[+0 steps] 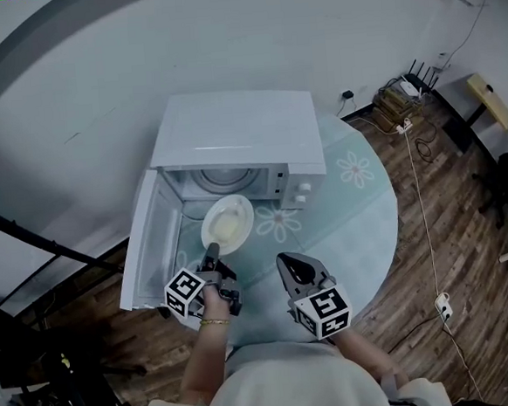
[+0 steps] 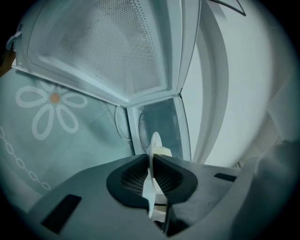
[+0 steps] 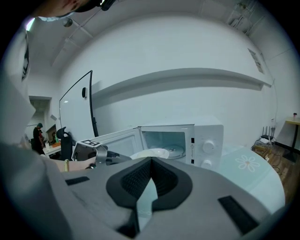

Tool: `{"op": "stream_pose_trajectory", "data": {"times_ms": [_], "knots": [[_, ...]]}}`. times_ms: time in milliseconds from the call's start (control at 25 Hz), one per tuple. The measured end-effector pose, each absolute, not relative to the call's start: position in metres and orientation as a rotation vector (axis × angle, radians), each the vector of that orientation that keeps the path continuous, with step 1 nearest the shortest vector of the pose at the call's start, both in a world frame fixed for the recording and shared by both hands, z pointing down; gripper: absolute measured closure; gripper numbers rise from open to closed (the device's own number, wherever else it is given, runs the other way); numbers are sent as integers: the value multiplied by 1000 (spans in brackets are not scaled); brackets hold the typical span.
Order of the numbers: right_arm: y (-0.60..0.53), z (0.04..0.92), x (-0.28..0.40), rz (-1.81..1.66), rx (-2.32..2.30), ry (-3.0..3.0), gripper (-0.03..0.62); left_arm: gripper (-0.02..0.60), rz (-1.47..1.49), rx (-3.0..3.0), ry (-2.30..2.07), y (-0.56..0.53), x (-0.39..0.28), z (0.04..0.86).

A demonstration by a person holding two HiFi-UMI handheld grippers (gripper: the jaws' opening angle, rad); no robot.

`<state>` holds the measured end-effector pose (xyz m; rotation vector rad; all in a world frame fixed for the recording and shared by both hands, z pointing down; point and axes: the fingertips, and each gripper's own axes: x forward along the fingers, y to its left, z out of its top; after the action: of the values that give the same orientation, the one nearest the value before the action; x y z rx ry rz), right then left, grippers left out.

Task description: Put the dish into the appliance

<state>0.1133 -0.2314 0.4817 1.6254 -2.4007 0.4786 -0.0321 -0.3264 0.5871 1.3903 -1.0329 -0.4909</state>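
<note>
The microwave stands at the far side of the round table. Its door is swung wide open to the left, so the opening step looks done. The cavity is bare apart from its glass turntable.

The left gripper has its jaws clamped on the near rim of the dish. In the left gripper view the rim runs edge-on between the two pads. The dish is in the air just in front of the microwave's mouth, with its far edge about at the sill. It is not yet inside and is not resting on anything that shows.

The right gripper hovers near, to the right of the dish and apart from it. Its jaws are closed tip to tip with nothing between them.

By my reckoning the task is past its middle: the dish is picked up and brought to the opening. What is left is to carry it further in over the turntable, set it down flat and let go. The door could be closed afterwards, though the task does not ask for it. The cavity looks only a little wider than the dish, so the rim could knock the frame on the way in
</note>
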Motion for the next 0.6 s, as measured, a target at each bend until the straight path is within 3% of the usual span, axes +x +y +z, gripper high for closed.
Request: {"op": "stream_pose_trajectory", "data": {"times_ms": [600], "knots": [[-282, 509, 117, 548, 1478, -2460, 588, 546, -595, 1295, -1113, -385, -34, 623]]}}
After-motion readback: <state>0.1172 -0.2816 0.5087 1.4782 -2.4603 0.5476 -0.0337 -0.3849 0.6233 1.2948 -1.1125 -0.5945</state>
